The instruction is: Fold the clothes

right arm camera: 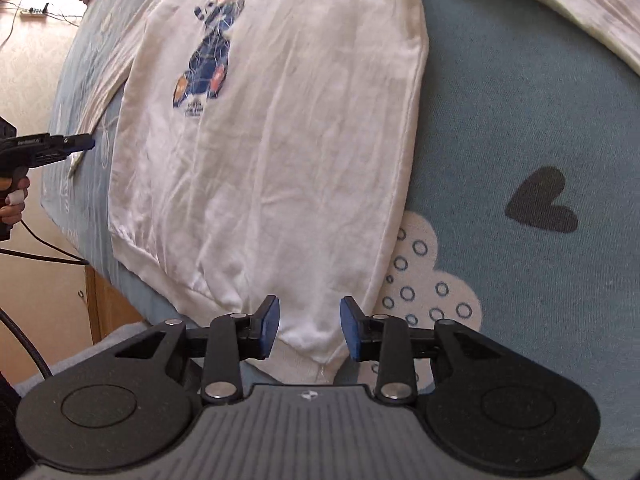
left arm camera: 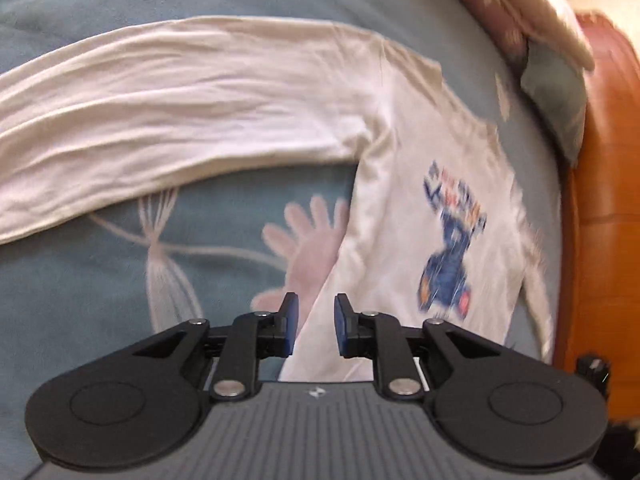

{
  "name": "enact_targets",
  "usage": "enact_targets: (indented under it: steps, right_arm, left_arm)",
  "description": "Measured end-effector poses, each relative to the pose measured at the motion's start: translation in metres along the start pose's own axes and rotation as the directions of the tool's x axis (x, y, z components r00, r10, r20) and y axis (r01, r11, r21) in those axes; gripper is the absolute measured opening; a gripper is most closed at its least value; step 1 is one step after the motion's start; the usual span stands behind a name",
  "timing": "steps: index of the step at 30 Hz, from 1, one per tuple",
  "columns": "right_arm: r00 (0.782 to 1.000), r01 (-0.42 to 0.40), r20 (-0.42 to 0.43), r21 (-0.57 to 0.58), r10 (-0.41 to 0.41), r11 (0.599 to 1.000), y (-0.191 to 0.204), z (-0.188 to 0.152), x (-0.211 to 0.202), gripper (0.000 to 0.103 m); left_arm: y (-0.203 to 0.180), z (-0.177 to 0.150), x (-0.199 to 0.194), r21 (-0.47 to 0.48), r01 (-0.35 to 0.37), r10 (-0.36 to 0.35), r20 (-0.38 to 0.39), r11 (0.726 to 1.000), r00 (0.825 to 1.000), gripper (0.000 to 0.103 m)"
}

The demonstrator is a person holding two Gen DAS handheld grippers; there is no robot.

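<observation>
A white long-sleeved shirt (right arm camera: 264, 152) with a blue car print (right arm camera: 208, 68) lies flat on a light blue bedspread (right arm camera: 520, 120). In the left wrist view the shirt's body (left arm camera: 404, 184) lies to the right and one long sleeve (left arm camera: 168, 108) stretches out to the left. My left gripper (left arm camera: 316, 330) is open and empty, over the shirt's side edge. My right gripper (right arm camera: 308, 334) is open and empty, its jaws on either side of the hem corner (right arm camera: 308, 354). The other gripper (right arm camera: 60, 146) shows at the far left, near the other sleeve's cuff.
Pillows (left arm camera: 532, 32) lie at the head of the bed beside an orange wooden headboard (left arm camera: 608, 208). The bedspread has a white cloud (right arm camera: 432, 280) and a dark heart (right arm camera: 540, 204) printed on it. The bed's edge and the floor (right arm camera: 44, 60) are to the left.
</observation>
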State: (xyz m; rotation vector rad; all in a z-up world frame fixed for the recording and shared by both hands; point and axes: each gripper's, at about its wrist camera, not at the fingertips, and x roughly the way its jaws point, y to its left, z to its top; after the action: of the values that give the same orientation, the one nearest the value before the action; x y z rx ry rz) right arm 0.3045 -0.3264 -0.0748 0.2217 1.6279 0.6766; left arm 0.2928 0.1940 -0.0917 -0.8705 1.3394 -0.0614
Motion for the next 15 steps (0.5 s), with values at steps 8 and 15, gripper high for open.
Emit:
enact_targets:
  steps: [8, 15]
  right_arm:
    - [0.994, -0.055, 0.093, 0.01, 0.054, 0.998, 0.013, 0.018, 0.002, 0.045]
    - [0.993, -0.043, 0.115, 0.011, 0.042, 0.999, 0.021, 0.023, 0.01, 0.046]
  left_arm:
    - [0.021, 0.062, 0.032, -0.357, 0.276, -0.155, 0.333, 0.892, 0.93, 0.035]
    - [0.009, 0.064, 0.04, -0.393, 0.248, -0.058, 0.437, 0.886, 0.897, 0.02]
